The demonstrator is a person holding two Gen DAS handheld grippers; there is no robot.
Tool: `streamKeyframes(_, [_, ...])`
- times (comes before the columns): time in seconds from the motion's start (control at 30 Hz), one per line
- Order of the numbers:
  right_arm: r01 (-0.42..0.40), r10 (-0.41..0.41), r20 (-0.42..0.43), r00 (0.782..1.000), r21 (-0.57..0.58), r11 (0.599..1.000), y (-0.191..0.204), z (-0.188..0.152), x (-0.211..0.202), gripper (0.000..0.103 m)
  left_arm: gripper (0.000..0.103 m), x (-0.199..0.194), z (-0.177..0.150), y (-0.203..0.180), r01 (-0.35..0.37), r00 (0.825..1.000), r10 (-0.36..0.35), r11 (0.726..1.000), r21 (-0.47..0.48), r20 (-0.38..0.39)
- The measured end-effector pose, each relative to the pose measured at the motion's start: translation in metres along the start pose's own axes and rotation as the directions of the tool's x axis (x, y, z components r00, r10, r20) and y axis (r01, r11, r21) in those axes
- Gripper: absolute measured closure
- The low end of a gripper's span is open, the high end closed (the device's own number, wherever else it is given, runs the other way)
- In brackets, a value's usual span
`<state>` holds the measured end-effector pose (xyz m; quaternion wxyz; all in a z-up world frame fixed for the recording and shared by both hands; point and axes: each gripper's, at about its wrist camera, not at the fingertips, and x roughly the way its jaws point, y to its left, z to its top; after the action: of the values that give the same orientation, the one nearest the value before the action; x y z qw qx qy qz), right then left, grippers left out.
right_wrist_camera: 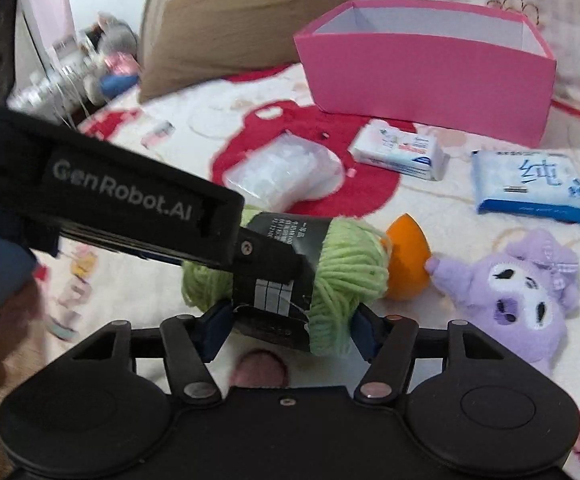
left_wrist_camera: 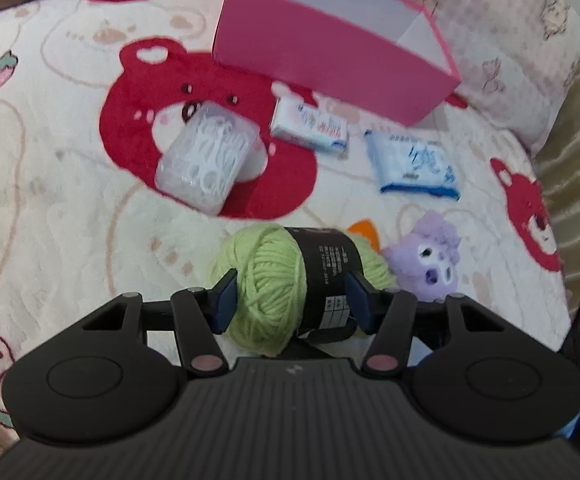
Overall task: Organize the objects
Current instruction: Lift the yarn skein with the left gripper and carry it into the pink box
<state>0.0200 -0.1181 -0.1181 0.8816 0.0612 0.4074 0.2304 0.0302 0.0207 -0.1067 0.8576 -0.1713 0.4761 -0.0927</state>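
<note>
A green yarn ball (left_wrist_camera: 265, 280) with a black label sits between the fingers of my left gripper (left_wrist_camera: 290, 300), which is shut on it. In the right wrist view the same yarn (right_wrist_camera: 346, 276) also sits between the fingers of my right gripper (right_wrist_camera: 285, 328), pads against both ends; the left gripper's body (right_wrist_camera: 129, 200) reaches in from the left. A pink open box (left_wrist_camera: 330, 48) (right_wrist_camera: 430, 76) stands at the back on the blanket.
On the bear-print blanket lie a clear box of floss picks (left_wrist_camera: 205, 156) (right_wrist_camera: 285, 172), a small tissue pack (left_wrist_camera: 310, 126) (right_wrist_camera: 400, 152), a blue wipes pack (left_wrist_camera: 414, 164) (right_wrist_camera: 530, 184), a purple plush (left_wrist_camera: 430, 260) (right_wrist_camera: 518, 296) and an orange object (right_wrist_camera: 406, 264). A brown pillow (right_wrist_camera: 249, 20) lies behind.
</note>
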Motion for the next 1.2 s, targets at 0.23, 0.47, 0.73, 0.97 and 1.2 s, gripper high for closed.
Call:
streamKeyframes(0.23, [0.005, -0.005, 0.009, 1.000, -0.035, 0.999, 0.005, 0.016, -0.014, 0.036, 0.049, -0.016, 0.009, -0.012, 0.009, 1.000, -0.009, 0.998, 0.056, -0.010])
streamKeyframes(0.47, [0.023, -0.023, 0.014, 1.000, -0.064, 0.998, 0.008, 0.046, -0.026, 0.036, 0.049, -0.027, 0.035, -0.025, -0.032, 0.999, 0.035, 0.997, 0.075, -0.038])
streamKeyframes(0.73, [0.005, -0.005, -0.006, 1.000, -0.015, 1.000, 0.008, 0.076, -0.031, 0.036, 0.049, -0.043, 0.059, -0.030, -0.040, 0.999, 0.041, 0.996, 0.082, -0.003])
streamKeyframes(0.97, [0.047, -0.044, 0.034, 0.998, -0.082, 0.996, 0.013, 0.098, -0.042, 0.036, 0.050, -0.051, 0.083, -0.037, 0.005, 1.000, -0.007, 0.997, 0.072, 0.019])
streamKeyframes(1.2, [0.070, -0.065, 0.062, 0.996, -0.079, 0.994, 0.010, 0.122, -0.055, 0.036, 0.052, -0.065, 0.104, -0.037, 0.054, 0.996, -0.057, 0.997, 0.049, 0.063])
